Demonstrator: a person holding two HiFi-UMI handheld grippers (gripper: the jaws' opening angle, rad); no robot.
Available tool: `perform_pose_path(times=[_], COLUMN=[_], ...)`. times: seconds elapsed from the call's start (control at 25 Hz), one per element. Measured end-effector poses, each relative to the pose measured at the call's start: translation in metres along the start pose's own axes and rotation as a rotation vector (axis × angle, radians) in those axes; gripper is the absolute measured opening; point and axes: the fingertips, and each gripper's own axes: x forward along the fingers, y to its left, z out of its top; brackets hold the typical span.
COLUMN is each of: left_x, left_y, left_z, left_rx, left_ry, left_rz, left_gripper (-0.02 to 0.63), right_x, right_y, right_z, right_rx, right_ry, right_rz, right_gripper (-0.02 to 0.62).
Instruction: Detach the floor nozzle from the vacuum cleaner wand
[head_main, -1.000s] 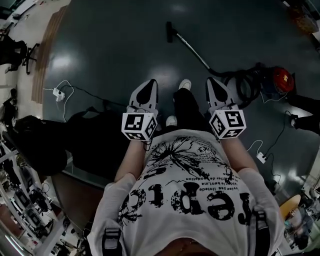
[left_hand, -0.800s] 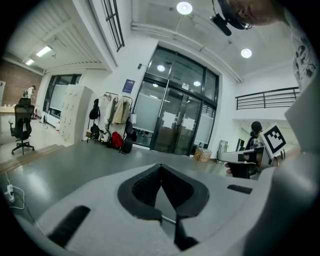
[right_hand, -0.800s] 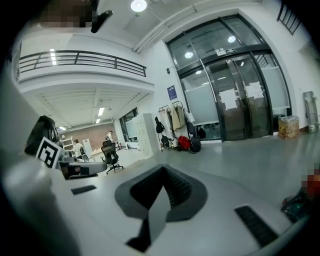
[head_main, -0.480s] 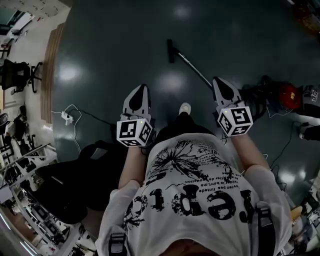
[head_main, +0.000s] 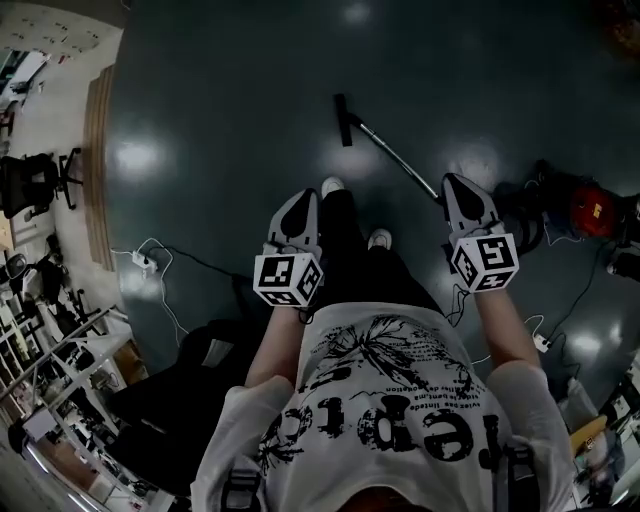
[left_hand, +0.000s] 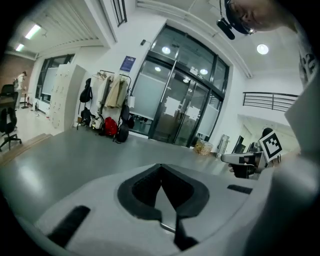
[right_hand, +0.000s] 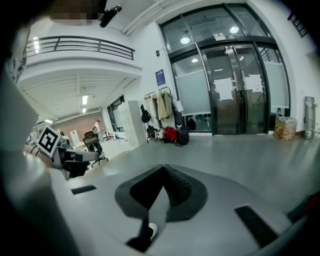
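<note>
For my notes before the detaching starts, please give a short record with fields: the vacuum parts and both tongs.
floor nozzle: on the floor, ahead of the person, joined to the wand
wand: slants toward the person's right
vacuum body: red, far right, black hose beside it
left tongs: shut, empty
right tongs: shut, empty
task: not yet begun

Floor nozzle (head_main: 343, 120) on floor (head_main: 220, 90); wand (head_main: 400, 163) right of it, canister (head_main: 592, 210) farther right
</note>
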Motion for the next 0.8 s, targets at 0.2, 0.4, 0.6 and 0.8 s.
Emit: perform_pose_path(times=[0.2,0.4,0.6,0.8], left_x=[0.069,0.134,0.214,0.274], left_y=[0.047,0.093,0.114,0.159], left_z=[0.036,0.076,0.043,-0.035], left_rx=[0.029,0.006,0.0,0.027], left_ry=[0.068,0.075,0.152,0.155], left_rz=[-0.096,-0.132,-0.168,-0.119], left_gripper=[0.003,0.003,0.003,0.003], right_x=[0.057,0.106,0.179,0.261], right_y=[0.0,-0.03,-0.059,-0.059], right_z=[0.026,0.033,0.001,-0.077], right_rx=[0.061,0.105,0.143,0.14], right_ry=[0.008,0.018,0.031,0.036], right_rz=[-0.061,-0.128,-0.136,-0.006], right_gripper=[0.003,0.003,0.003,0.003])
